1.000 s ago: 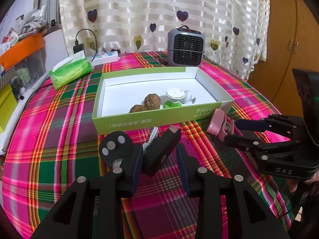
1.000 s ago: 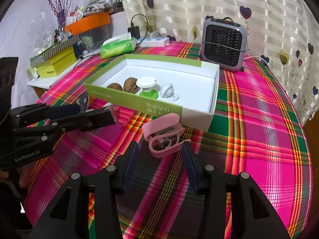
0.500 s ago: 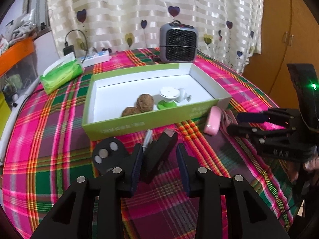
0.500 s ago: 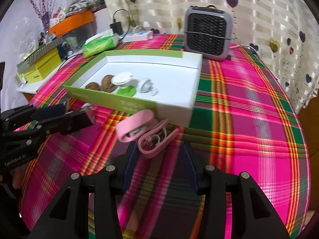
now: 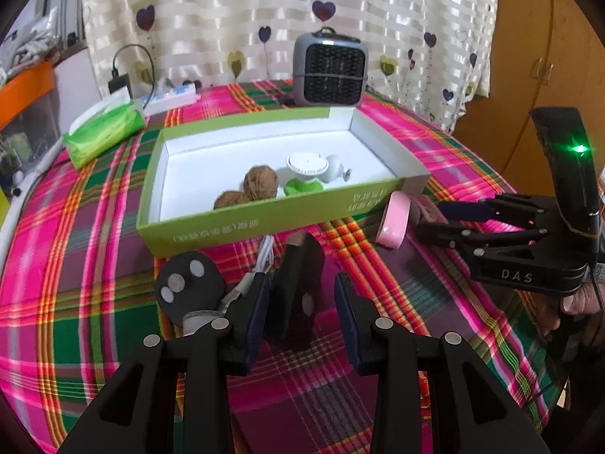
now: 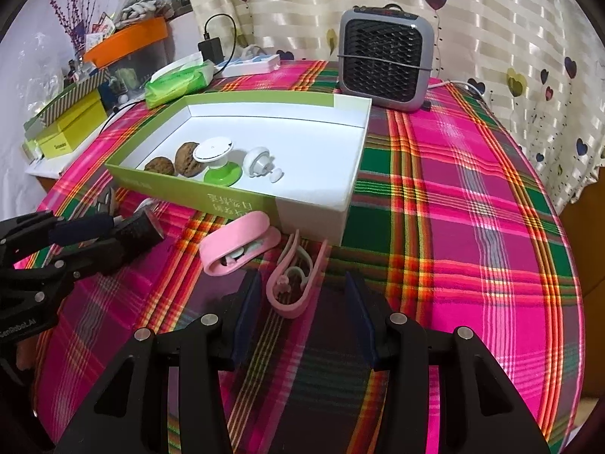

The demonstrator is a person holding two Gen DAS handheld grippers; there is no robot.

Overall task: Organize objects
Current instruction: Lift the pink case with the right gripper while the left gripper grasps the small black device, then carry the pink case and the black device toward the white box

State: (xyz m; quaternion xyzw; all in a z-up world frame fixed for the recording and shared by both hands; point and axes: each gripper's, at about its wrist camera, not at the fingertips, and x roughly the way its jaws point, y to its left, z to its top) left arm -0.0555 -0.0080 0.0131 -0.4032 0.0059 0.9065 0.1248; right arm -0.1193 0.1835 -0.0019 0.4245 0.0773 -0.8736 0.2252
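Right gripper [image 6: 302,308] gapes wide and empty, the pink case half [image 6: 293,283] lying lengthwise between its fingers, just ahead.

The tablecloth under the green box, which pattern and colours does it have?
The tablecloth is plaid: bright pink and green with orange-yellow stripes, best seen in the right wrist view.

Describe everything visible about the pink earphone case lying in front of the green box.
The pink oblong earphone case looks like matte plastic and lies in two open shells on the plaid tablecloth. One shell leans on its edge near the shallow green-and-white cardboard box; whether they touch is unclear. The other lies between the right gripper's open fingers, ungripped. White earpieces sit inside both.
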